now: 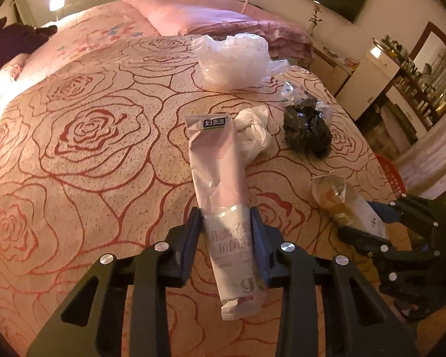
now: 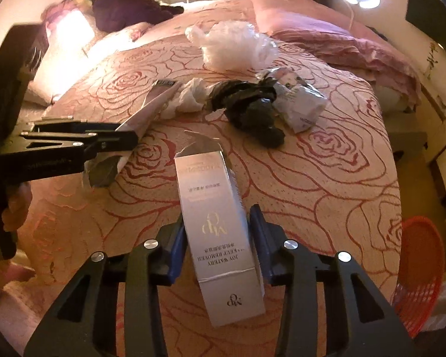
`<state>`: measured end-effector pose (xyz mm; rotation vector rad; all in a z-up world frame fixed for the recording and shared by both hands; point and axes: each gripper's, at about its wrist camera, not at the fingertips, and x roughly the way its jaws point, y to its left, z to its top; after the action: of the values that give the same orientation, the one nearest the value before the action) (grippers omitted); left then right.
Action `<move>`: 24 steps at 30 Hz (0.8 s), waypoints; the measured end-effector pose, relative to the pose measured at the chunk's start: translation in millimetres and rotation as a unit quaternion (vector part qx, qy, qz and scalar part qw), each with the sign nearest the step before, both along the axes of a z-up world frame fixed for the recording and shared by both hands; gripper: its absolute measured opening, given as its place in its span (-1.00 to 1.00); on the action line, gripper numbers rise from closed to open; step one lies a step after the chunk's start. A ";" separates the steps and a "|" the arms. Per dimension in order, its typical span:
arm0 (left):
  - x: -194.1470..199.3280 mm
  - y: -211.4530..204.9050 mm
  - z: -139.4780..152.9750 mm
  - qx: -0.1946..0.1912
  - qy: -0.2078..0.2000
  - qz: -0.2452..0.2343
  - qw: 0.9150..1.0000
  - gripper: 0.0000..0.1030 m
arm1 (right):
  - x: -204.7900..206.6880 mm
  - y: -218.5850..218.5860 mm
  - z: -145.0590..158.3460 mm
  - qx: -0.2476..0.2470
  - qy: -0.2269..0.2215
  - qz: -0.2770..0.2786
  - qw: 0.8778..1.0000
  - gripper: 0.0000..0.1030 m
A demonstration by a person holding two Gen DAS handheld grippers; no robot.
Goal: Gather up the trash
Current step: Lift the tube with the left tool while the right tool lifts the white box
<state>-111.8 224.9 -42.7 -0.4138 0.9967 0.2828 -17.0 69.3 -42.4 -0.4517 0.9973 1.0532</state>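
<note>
My left gripper [image 1: 226, 232] is shut on a long pink and white tube [image 1: 217, 172], which points away over the rose-patterned bedspread [image 1: 89, 148]. My right gripper [image 2: 217, 229] is shut on a silver-white carton [image 2: 211, 202] with its far flap open. In the right wrist view the left gripper [image 2: 125, 138] comes in from the left with the tube [image 2: 151, 107] slanting up from it. In the left wrist view the right gripper [image 1: 371, 223] and its carton [image 1: 339, 202] sit at the right.
Beyond both grippers lie a crumpled black bag [image 2: 249, 110], a white tissue wad [image 2: 190, 95], a small printed wrapper [image 2: 303, 104] and a clear plastic bag [image 2: 235, 44]. A red mesh basket [image 2: 419, 273] stands off the bed's right edge. Pink folded quilts [image 2: 312, 29] lie behind.
</note>
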 end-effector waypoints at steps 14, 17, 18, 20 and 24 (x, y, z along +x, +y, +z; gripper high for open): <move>-21.3 -21.1 24.5 0.015 -0.027 -0.013 0.999 -0.42 | 12.2 -43.1 13.8 0.035 0.005 -0.094 0.995 -0.25; -16.7 -27.3 29.3 0.019 -0.033 -0.023 0.999 -0.42 | 16.4 -49.7 19.6 0.043 -0.001 -0.112 0.993 -0.25; -14.4 -30.2 31.0 0.021 -0.035 -0.027 0.999 -0.42 | 18.1 -52.3 21.4 0.045 -0.003 -0.117 0.992 -0.25; -9.0 -35.1 34.7 0.023 -0.040 -0.035 0.998 -0.42 | 22.1 -58.9 24.9 0.049 -0.007 -0.130 0.990 -0.25; 4.7 -47.5 41.9 0.029 -0.048 -0.054 0.997 -0.42 | 30.7 -71.7 29.3 0.056 -0.012 -0.159 0.986 -0.25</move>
<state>-107.1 177.4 -0.8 -0.3166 0.9121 0.1925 13.7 -2.4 -13.1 -0.2037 0.9469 0.8091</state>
